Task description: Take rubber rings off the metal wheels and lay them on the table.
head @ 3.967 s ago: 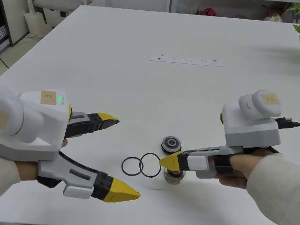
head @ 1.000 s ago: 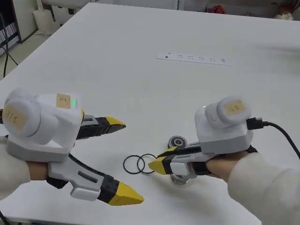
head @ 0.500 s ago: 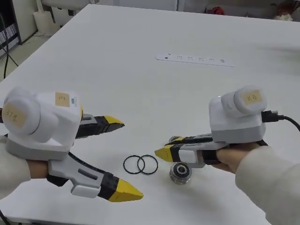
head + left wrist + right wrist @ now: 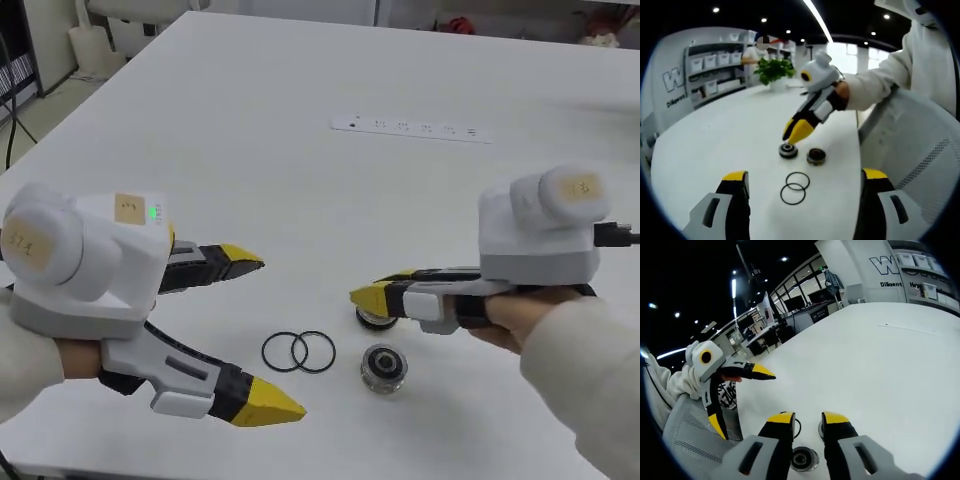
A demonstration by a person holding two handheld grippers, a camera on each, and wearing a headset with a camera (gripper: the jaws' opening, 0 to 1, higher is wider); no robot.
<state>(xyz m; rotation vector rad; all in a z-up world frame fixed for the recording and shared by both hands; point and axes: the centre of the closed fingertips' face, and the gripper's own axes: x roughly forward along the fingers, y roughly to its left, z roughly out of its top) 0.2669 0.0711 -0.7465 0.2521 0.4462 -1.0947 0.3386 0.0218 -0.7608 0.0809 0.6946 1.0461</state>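
Observation:
Two thin black rubber rings (image 4: 299, 351) lie overlapping on the white table (image 4: 300, 180). Right of them rests one metal wheel (image 4: 383, 365). A second metal wheel (image 4: 374, 319) sits just behind it, partly hidden under my right gripper (image 4: 368, 297), whose jaws stand close together with nothing held. My left gripper (image 4: 258, 333) is wide open at the left, its jaws either side of the rings and apart from them. In the left gripper view the rings (image 4: 795, 187) lie ahead, with both wheels (image 4: 788, 150) (image 4: 816, 156) beyond. The right gripper view shows the near wheel (image 4: 804, 458) below its jaws.
A white power strip (image 4: 412, 128) lies far back on the table. The table's left edge (image 4: 90, 100) drops to the floor. A mesh chair (image 4: 920, 150) stands beside the person, and shelves and a plant (image 4: 772, 70) stand beyond the table.
My right gripper has drawn back to the right and lifted off the near wheel, which now lies uncovered; its tip hangs over the far wheel. The left gripper and rings have stayed put.

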